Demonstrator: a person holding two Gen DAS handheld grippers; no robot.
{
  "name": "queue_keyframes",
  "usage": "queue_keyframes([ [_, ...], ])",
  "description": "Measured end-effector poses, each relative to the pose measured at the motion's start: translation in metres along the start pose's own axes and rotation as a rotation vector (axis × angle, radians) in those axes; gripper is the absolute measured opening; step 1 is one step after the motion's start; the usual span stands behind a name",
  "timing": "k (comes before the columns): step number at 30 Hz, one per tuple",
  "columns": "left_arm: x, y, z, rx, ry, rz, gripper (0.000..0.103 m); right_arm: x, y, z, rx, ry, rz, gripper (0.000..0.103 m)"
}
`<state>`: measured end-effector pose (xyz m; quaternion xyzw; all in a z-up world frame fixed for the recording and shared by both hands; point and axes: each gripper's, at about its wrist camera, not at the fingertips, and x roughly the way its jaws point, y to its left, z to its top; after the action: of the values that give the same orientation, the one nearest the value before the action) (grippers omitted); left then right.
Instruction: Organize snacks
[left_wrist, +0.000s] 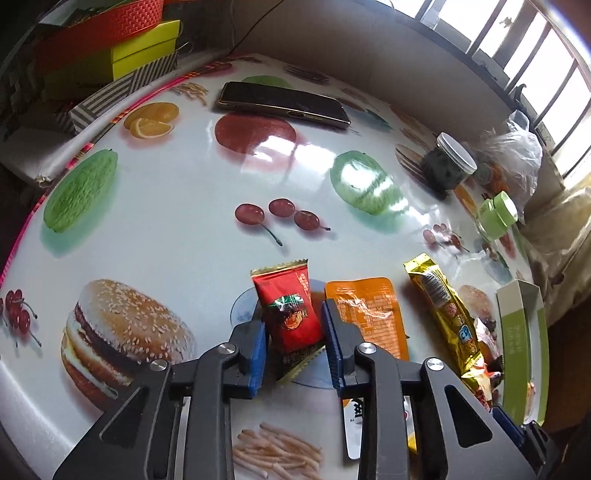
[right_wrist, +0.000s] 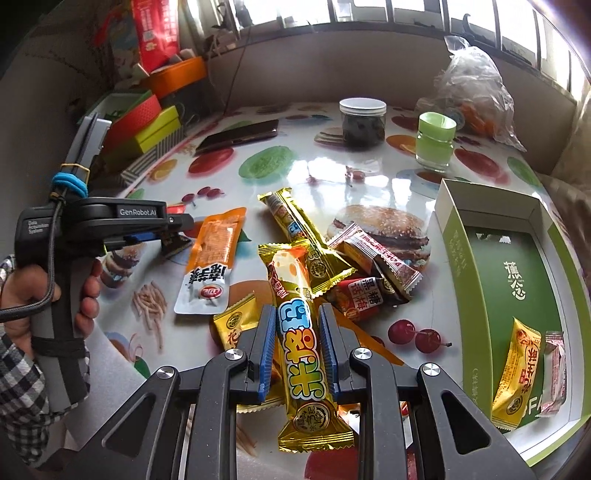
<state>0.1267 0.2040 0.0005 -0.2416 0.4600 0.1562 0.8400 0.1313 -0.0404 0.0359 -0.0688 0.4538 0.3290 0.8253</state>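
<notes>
1. Fruit-and-burger printed tabletop carries scattered snacks.
2. Left gripper pinches a red packet (resting on the table).
3. Right gripper clamps a gold bar beside the green box.

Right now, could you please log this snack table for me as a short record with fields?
Left gripper: shut on red packet
Right gripper: shut on gold bar
Green box: open, holds a yellow packet and a pink packet
Loose on table: orange pouch, more snacks piled beside the box
Also on the table: phone, dark jar, green jar
</notes>
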Motion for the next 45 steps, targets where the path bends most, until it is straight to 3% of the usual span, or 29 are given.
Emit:
queue_keyframes([
  [7, -0.001, -0.002, -0.002, 0.025, -0.007, 0.007, 0.022, -0.001, -0.002, -0.001, 0.012, -0.004, -0.004, 0.022],
  [19, -0.016, -0.007, -0.019, 0.079, -0.028, 0.000, 0.022, -0.012, -0.003, -0.005, 0.048, -0.036, -0.017, 0.022],
  [45, -0.061, -0.060, -0.046, 0.237, -0.078, -0.092, 0.022, -0.055, -0.016, -0.014, 0.127, -0.118, -0.085, 0.022],
])
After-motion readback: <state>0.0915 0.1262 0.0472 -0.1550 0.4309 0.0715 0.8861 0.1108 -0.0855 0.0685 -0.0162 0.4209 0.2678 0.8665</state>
